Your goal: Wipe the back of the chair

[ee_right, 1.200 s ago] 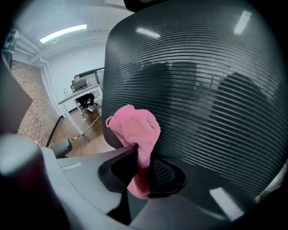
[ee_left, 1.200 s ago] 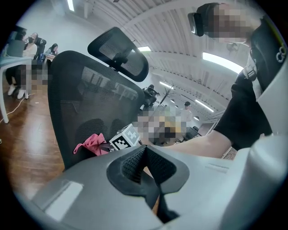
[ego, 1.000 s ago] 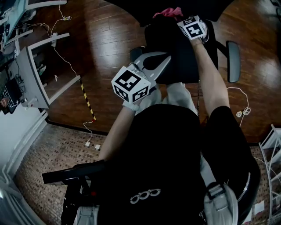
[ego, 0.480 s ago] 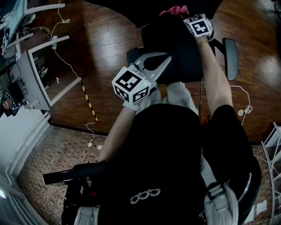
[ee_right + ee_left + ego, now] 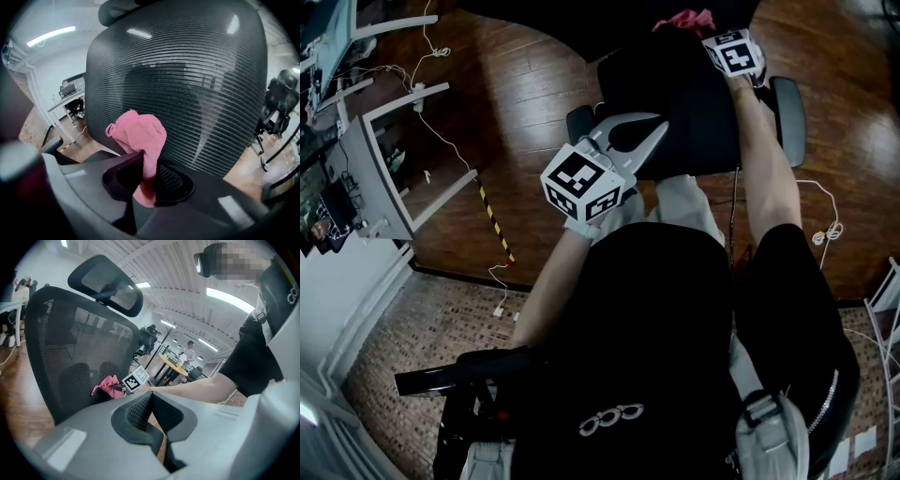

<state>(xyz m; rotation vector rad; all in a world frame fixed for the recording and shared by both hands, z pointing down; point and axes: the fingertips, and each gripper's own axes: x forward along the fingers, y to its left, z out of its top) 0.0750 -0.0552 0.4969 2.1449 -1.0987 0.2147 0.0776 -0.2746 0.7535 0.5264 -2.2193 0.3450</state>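
The black mesh chair back (image 5: 201, 84) fills the right gripper view, with its headrest (image 5: 105, 284) above. My right gripper (image 5: 148, 165) is shut on a pink cloth (image 5: 140, 136), which is pressed against the lower mesh. In the head view the pink cloth (image 5: 682, 19) shows at the chair's far edge, beside the right gripper (image 5: 714, 37). From the left gripper view I see the chair back (image 5: 70, 343) side on, with the pink cloth (image 5: 108, 386) against it. My left gripper (image 5: 660, 123) hovers over the near side of the chair, shut with nothing in it.
The chair's armrests (image 5: 787, 108) stick out on both sides. A white desk frame (image 5: 366, 159) stands at the left, with yellow-black tape (image 5: 492, 217) on the wooden floor beside it. A white cable (image 5: 820, 230) lies at the right. Desks and people show far off.
My right gripper has slid the pink cloth a little to the right along the chair back, and the chair has turned slightly. The left gripper has barely moved.
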